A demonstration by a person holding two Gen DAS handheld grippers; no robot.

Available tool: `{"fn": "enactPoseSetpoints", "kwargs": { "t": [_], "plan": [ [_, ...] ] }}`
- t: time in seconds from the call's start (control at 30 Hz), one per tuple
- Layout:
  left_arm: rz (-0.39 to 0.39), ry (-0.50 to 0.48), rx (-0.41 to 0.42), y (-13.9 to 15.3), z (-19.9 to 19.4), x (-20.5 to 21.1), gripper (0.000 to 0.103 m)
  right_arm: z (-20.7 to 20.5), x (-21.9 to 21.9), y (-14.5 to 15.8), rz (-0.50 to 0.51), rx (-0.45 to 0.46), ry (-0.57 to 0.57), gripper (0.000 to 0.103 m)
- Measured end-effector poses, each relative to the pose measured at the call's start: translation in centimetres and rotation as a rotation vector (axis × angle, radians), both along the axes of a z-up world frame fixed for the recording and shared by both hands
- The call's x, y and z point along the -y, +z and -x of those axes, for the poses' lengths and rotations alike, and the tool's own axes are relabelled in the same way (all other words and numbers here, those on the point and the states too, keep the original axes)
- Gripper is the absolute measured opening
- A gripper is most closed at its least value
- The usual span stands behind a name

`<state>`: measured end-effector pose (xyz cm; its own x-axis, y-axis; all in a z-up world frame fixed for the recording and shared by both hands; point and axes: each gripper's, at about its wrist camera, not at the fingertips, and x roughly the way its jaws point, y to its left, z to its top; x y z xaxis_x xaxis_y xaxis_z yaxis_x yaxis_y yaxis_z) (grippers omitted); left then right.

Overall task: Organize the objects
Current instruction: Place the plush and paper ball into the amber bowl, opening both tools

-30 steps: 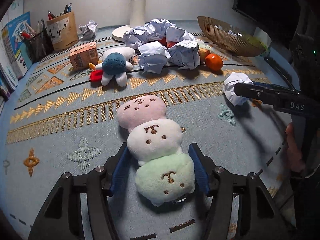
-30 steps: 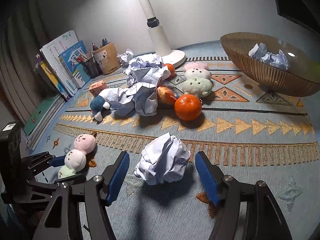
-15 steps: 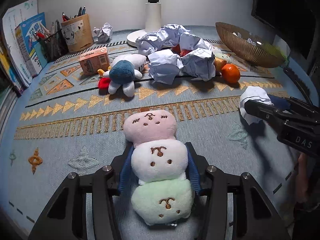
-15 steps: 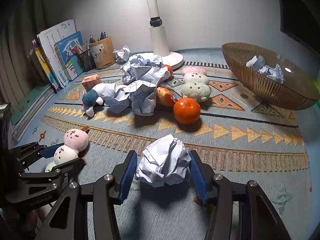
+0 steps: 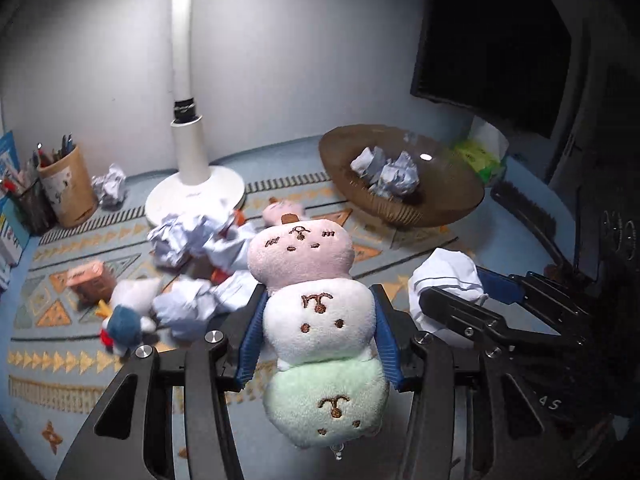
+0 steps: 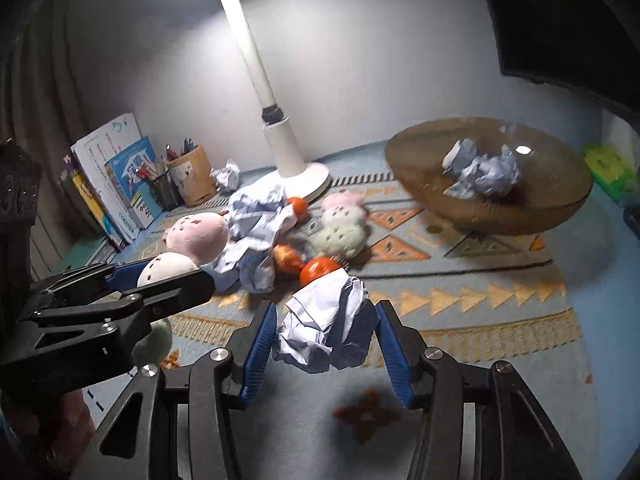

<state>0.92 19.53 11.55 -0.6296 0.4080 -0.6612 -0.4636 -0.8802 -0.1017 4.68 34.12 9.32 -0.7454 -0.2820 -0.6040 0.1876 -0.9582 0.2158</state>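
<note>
My left gripper (image 5: 318, 308) is shut on a three-part plush toy (image 5: 316, 320), pink, white and green, held off the patterned mat (image 5: 60, 360) by its white middle. Seen from the right wrist view, the same toy (image 6: 192, 240) sits in that gripper (image 6: 160, 276) at the left. My right gripper (image 6: 326, 320) is shut on a crumpled white paper ball (image 6: 324, 324), also lifted; the left wrist view has this ball (image 5: 444, 280) at the right. A brown woven bowl (image 6: 552, 208) at the back right holds crumpled papers (image 6: 484, 172).
A white lamp base (image 5: 196, 196) stands at the back. A heap of crumpled paper (image 6: 256, 220), two oranges (image 6: 320, 270), a second three-part plush (image 6: 344, 224), a blue-and-white plush (image 5: 124, 320) and a small orange box (image 5: 88, 280) lie mid-mat. Pen cup (image 6: 192, 176) and books (image 6: 116, 176) stand at back left.
Both grippers closed, the left on the plush toy and the right on the paper ball, then rose off the mat with them. The views now look further toward the bowl and lamp.
</note>
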Motion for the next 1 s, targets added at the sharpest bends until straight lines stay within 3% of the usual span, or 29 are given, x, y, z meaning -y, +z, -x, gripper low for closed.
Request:
{"fn": "enactPoseSetpoints", "kwargs": {
  "t": [0.23,0.37,0.6,0.67,0.73,0.83,1.0],
  "plan": [
    [-0.130,-0.058,-0.079,4.3,5.0,-6.5,0.046,2.5,-8.0,8.2,0.010,-0.170,-0.186,0.050],
    [-0.171,-0.079,-0.063,4.5,8.2,-8.8,0.046,4.9,-12.0,10.1,0.064,-0.195,-0.293,0.050],
    [-0.187,-0.075,-0.013,2.4,12.0,-11.0,0.047,9.6,-14.9,8.6,0.099,-0.096,-0.357,0.051],
    [-0.193,-0.066,-0.021,2.2,12.7,-11.6,0.057,10.7,-15.2,7.6,0.091,-0.064,-0.378,0.055],
    [-0.215,-0.064,-0.010,2.0,13.2,-11.7,0.090,11.7,-15.6,6.7,0.112,-0.032,-0.388,0.065],
    [-0.242,-0.069,0.020,2.1,13.1,-10.7,0.091,11.9,-16.6,5.6,0.137,0.001,-0.420,0.068],
    [-0.240,-0.053,-0.013,3.2,10.5,-7.1,0.091,9.8,-15.9,5.3,0.121,0.004,-0.415,0.068]
  ]
}}
